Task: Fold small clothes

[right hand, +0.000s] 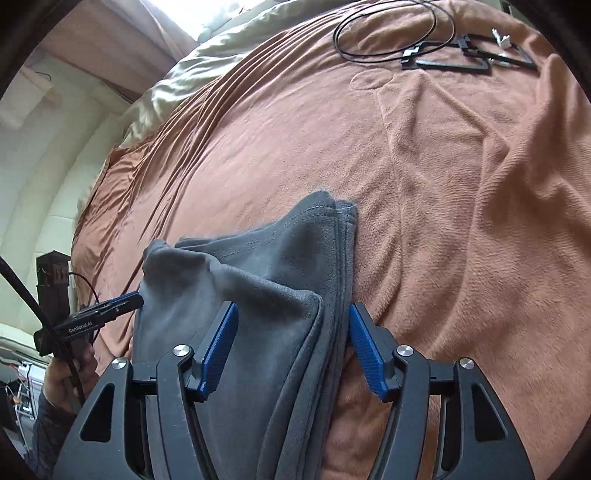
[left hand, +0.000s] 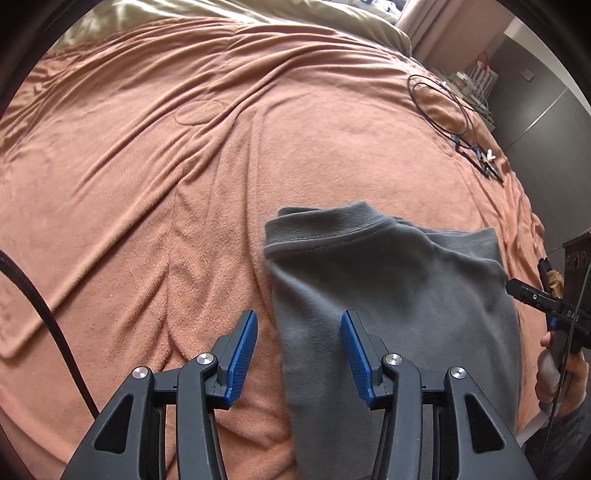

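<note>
Fingers, left: my left gripper (left hand: 298, 356) stands wide apart, gripping nothing; it straddles the near left edge of the grey garment (left hand: 391, 295), one blue pad over cloth, the other over the orange blanket (left hand: 147, 184).
Fingers, right: my right gripper (right hand: 291, 350) is spread too, empty, its pads on either side of the garment's stacked right-hand edge.
Garment: grey fleece, already doubled lengthwise into a narrow strip, stitched hem at the far end, lying on the bed near me.
Surface: soft, wrinkled blanket; it will give under pressure.
Clutter: black cable loop (right hand: 388, 29) and flat black frames (right hand: 465, 55), well apart at the far side.
Step, by my judgement: pinching the near edge for the next fold.
Method: take all layers on both sides together, lift level, lay onto the hem squarely; avoid catching blanket pile.
</note>
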Tool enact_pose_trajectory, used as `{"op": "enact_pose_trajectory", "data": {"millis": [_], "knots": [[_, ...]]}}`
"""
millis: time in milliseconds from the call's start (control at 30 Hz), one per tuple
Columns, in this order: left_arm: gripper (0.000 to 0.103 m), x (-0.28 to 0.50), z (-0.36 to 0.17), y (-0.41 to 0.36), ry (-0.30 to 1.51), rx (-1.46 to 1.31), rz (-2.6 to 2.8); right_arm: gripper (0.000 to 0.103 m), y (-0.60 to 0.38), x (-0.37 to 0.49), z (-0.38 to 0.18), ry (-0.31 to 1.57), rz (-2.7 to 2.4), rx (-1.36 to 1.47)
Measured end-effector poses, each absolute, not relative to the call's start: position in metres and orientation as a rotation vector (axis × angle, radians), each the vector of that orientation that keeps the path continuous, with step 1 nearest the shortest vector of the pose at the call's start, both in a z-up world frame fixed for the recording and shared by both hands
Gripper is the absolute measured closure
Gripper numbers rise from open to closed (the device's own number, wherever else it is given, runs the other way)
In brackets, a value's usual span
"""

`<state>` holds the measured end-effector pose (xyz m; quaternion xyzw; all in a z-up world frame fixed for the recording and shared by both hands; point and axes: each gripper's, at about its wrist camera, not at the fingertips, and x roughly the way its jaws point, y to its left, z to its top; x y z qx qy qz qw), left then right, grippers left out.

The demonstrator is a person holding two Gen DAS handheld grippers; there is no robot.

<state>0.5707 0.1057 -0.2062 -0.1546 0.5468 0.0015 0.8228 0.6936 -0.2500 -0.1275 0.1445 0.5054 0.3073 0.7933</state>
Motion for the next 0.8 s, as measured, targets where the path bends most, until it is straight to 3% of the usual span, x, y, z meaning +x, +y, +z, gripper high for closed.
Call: {"op": "enact_pose_trajectory", "data": {"millis": [433, 533, 800], "knots": [[0.054, 0.571, -0.229, 0.130, 1.139, -0.549, -0.087, 0.043, -0.271, 0.690, -0.152, 1.127, 0.834, 0.413], [0.060, 0.572, -0.232, 0.130, 1.131, -0.571, -0.114, 0.043, -0.269, 0.693, -0.156, 1.126, 0.838, 0.415], [0.071, 0.595, -0.236, 0.128, 1.103, -0.601, -0.125, 0.065, -0.251, 0.711, -0.162, 1.106, 0.825, 0.426]]}}
